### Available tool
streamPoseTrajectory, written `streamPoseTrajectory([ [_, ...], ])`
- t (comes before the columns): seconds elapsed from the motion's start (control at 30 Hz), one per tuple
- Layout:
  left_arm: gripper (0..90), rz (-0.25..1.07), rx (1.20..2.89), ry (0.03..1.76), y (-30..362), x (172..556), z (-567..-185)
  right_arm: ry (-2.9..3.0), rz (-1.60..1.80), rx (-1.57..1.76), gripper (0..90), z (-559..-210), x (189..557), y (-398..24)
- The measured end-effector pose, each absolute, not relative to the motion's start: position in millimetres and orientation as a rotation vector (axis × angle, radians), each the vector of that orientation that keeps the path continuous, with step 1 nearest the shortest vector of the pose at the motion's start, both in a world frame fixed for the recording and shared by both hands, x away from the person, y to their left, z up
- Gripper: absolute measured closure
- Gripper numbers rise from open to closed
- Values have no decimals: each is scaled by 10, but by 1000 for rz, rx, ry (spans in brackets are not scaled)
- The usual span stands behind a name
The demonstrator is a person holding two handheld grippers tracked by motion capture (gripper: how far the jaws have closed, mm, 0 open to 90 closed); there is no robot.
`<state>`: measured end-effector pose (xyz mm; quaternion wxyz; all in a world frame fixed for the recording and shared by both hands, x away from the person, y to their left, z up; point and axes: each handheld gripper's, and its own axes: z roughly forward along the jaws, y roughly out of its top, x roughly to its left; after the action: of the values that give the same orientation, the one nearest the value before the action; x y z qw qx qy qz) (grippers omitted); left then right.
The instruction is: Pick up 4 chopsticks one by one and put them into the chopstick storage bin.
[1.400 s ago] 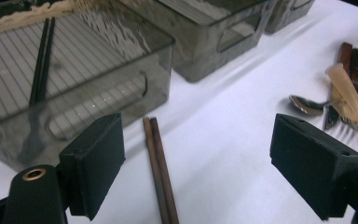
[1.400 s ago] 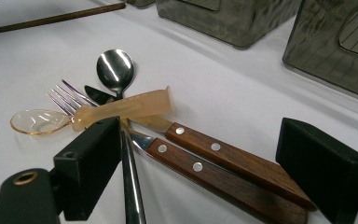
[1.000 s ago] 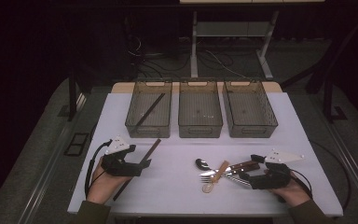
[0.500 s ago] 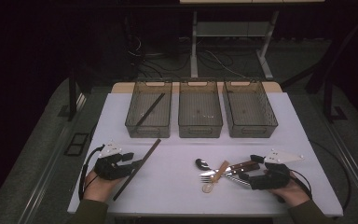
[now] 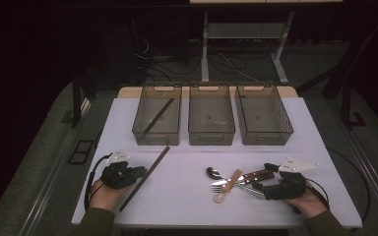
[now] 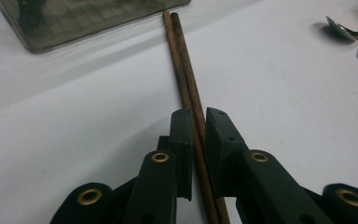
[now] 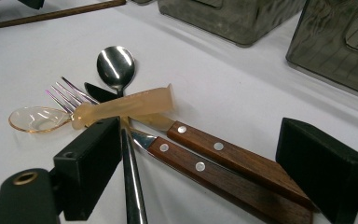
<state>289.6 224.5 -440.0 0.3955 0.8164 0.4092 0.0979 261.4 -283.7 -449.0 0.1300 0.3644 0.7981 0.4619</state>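
Note:
A pair of dark brown chopsticks lies slanted on the white table at the near left. My left gripper has just closed its jaws, and they now pinch the chopsticks between the pads; in the left gripper view its tips sit low on the table. At the near right, my right gripper stands open. Its wide jaws straddle two wooden-handled knives. A steel spoon, a fork and an amber plastic spoon lie crossed just beyond them.
Three grey see-through bins stand in a row at the back: left, middle, right. The left bin holds a single dark stick. A bare strip of table separates the bins from the cutlery.
The left gripper has sunk a little toward the near left and its jaws have closed onto the chopsticks. The right gripper and the cutlery have not moved.

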Motion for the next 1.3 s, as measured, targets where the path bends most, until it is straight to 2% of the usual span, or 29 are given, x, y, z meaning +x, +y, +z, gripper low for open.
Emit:
streamPoseTrajectory([
  [1.3, 815, 248, 2132, 1030, 2148, 2907, -4471, 2318, 1340, 1059, 138, -4489, 2613, -2836],
])
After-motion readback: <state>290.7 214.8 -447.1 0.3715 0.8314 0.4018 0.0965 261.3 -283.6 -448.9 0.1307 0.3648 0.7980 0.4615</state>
